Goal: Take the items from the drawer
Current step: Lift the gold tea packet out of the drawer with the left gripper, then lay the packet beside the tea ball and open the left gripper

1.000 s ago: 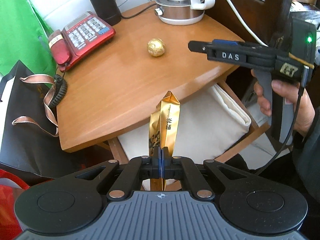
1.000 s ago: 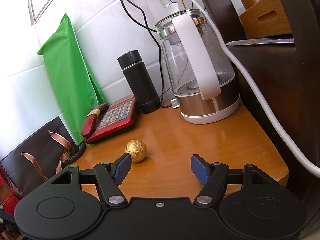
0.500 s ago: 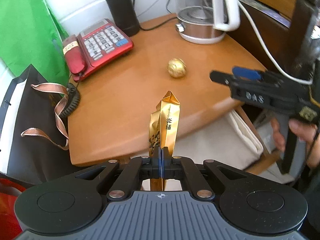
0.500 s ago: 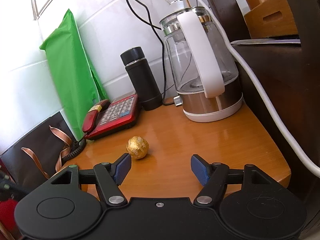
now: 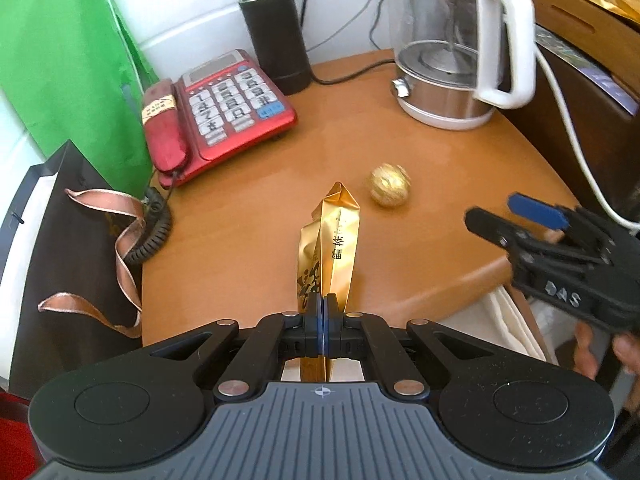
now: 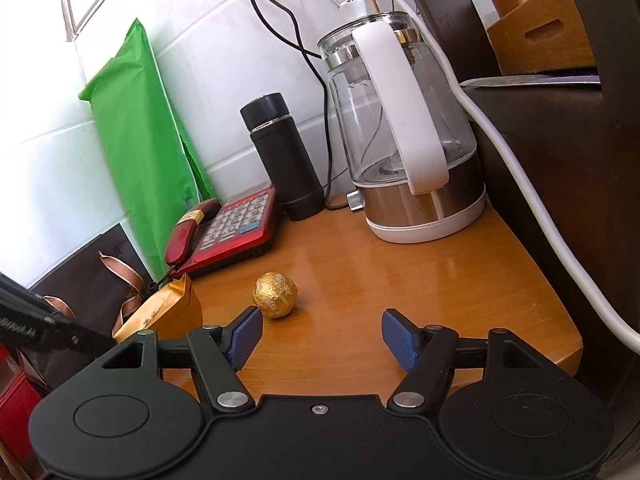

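Gold pouch pinched by its lower end in the left claw, standing up and away from the pads over the table; seen in the right wrist view as a folded gold corner just left of the right claw. Probably light: thin creased foil, gusseted, crimped at the top, printed with dark characters. Likely slick and easily crushed, so best taken by the flat sealed end, as now, not across the puffed middle. Left claw fully closed on the pouch, pads meeting through the foil.

Gold ball just ahead and right of the pouch tip, resting on the table; in the right wrist view, just ahead of the right claw's left finger. Crinkled foil wrap, round, likely to roll if nudged and to dent under a hard squeeze.

Right claw half open, empty, held over the table's near edge, blue ribbed pads facing each other.

Table of smooth, glossy orange wood with a curved edge. Farther ahead: red phone with coiled cord, matte black flask, glass kettle with white handle and steel base. Left of the left claw, a dark bag with copper ribbon handles. No drawer clearly in view.
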{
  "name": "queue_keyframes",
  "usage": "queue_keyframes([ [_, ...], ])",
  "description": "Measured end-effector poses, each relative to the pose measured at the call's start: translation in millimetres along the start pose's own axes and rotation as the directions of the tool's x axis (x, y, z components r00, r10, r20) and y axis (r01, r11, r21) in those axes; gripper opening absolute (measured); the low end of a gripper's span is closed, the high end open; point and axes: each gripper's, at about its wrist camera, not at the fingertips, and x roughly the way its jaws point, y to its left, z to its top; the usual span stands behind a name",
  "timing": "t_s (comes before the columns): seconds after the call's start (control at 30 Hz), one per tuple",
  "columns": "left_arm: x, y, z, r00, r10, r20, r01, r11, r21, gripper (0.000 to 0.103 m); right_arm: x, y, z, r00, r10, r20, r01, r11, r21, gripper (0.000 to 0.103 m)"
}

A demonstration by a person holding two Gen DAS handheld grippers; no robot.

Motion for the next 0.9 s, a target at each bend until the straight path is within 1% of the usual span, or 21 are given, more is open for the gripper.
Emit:
queue_keyframes([
  [0.2,11,1,16,1.0,0.02,0.008,-0.02,0.999,-0.032,0.0,0,1,0,1.0,0.008,-0.003,-0.008,1.0,0.0,0.065],
  [0.33,18,-3,24,0.999,0.049,0.02,-0.049,0.998,-0.035,0.0,1,4,0,1.0,0.015,-0.007,-0.015,1.0,-0.015,0.065],
  [0.4,23,-3,28,0.999,0.042,0.015,-0.041,0.998,-0.051,0.0,1,5,0,1.0,0.014,-0.01,-0.014,1.0,-0.024,0.065],
  [0.5,31,-6,33,0.998,0.058,0.011,-0.057,0.997,-0.061,0.0,1,7,-1,1.0,0.013,-0.008,-0.013,0.999,-0.038,0.065],
  [0.6,35,-7,35,0.998,0.058,0.013,-0.056,0.995,-0.08,0.0,1,8,-1,1.0,0.017,-0.009,-0.017,0.999,-0.04,0.065],
  [0.9,46,-17,40,0.998,0.054,0.022,-0.052,0.995,-0.087,0.002,1,6,-1,1.0,0.015,-0.01,-0.015,1.0,-0.026,0.065],
])
